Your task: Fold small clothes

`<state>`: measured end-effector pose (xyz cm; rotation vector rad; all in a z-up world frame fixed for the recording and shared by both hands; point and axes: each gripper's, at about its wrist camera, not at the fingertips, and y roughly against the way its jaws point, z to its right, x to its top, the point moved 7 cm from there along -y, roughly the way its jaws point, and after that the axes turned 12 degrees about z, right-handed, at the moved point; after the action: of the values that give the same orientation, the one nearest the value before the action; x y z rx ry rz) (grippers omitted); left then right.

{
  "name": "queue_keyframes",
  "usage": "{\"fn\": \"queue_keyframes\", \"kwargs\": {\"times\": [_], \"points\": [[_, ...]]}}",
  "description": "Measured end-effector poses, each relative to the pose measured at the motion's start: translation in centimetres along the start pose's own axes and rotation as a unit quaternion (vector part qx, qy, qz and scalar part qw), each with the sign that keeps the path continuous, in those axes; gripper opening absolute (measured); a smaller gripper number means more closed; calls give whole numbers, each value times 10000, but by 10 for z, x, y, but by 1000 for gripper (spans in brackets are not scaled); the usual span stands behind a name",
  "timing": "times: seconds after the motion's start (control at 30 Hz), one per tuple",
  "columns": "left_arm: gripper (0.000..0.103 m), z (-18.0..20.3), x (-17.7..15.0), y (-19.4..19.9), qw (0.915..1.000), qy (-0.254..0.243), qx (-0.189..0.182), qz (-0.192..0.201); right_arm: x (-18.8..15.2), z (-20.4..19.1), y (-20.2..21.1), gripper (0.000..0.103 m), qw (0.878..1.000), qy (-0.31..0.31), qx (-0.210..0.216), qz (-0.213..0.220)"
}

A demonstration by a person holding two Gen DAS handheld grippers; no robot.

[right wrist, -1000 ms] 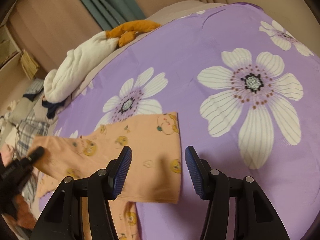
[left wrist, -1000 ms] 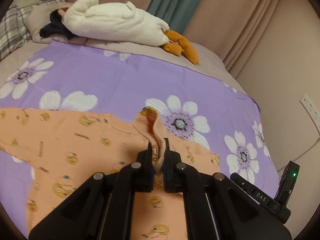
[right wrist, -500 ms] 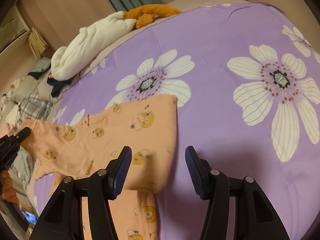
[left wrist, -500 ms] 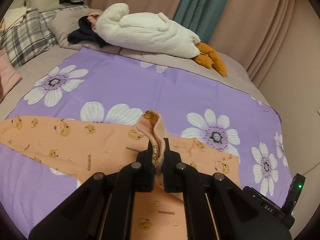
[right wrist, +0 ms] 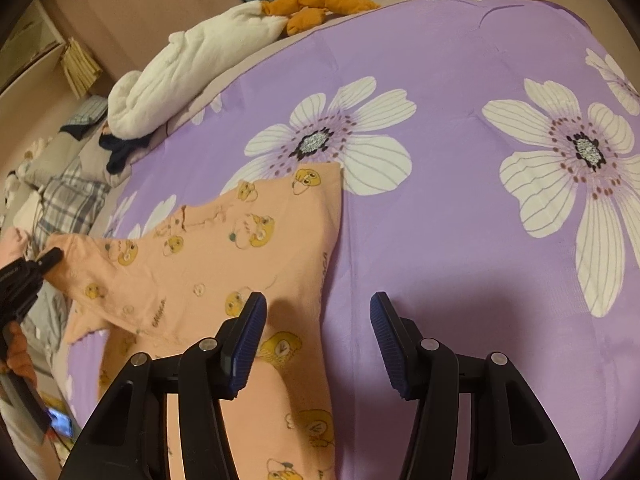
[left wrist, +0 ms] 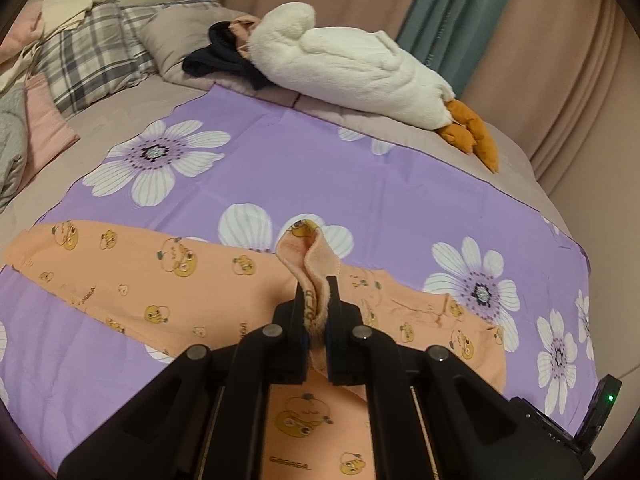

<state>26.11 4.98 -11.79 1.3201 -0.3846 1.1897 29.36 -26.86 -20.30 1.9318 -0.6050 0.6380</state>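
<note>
Peach shirt (left wrist: 168, 276) lies spread on the purple flowered sheet (left wrist: 320, 176), one pinched fold clamped in the left gripper (left wrist: 317, 312) mid-fold, while the right gripper (right wrist: 316, 332) hovers agape and empty over its edge; next, I judge, laying that fold across flat.

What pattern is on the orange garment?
Yellow cartoon chicks on the orange garment; the right wrist view shows them best.

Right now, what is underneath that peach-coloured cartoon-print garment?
The peach cartoon-print garment lies on a purple sheet with white flowers. One flower disappears under its edge; whatever else lies beneath is covered.
</note>
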Motion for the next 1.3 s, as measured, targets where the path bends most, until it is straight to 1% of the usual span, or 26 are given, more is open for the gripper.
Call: {"fn": "queue_keyframes", "kwargs": {"times": [0.3,0.43,0.47,0.5,0.57,0.67,0.7,0.77,1.1,1.3], "points": [[5,-22,-1,-5,9999,0,160,-44,-8,-7,-10,55,9998,124,-92,-155],[6,-32,-8,-11,9996,13,218,-153,-11,-12,-14,48,9993,266,-126,-212],[6,-35,-11,-12,9996,37,217,-198,-12,-14,-15,45,9992,293,-127,-230],[6,-37,-13,-14,9995,54,224,-234,-13,-16,-16,38,9991,318,-126,-251],[6,-41,-17,-17,9992,50,261,-310,-15,-18,-19,33,9987,387,-124,-312],[6,-47,-21,-20,9988,38,297,-387,-18,-20,-22,31,9982,448,-171,-351],[6,-48,-21,-22,9987,41,304,-407,-18,-20,-22,27,9981,477,-186,-356],[6,-52,-24,-25,9984,56,318,-457,-18,-20,-23,22,9978,518,-217,-362],[8,-67,-44,-38,9963,2,451,-725,-19,-19,-25,22,9976,513,-250,-399],[10,-75,-53,-43,9954,40,458,-841,-19,-19,-26,22,9975,512,-280,-409]]}}
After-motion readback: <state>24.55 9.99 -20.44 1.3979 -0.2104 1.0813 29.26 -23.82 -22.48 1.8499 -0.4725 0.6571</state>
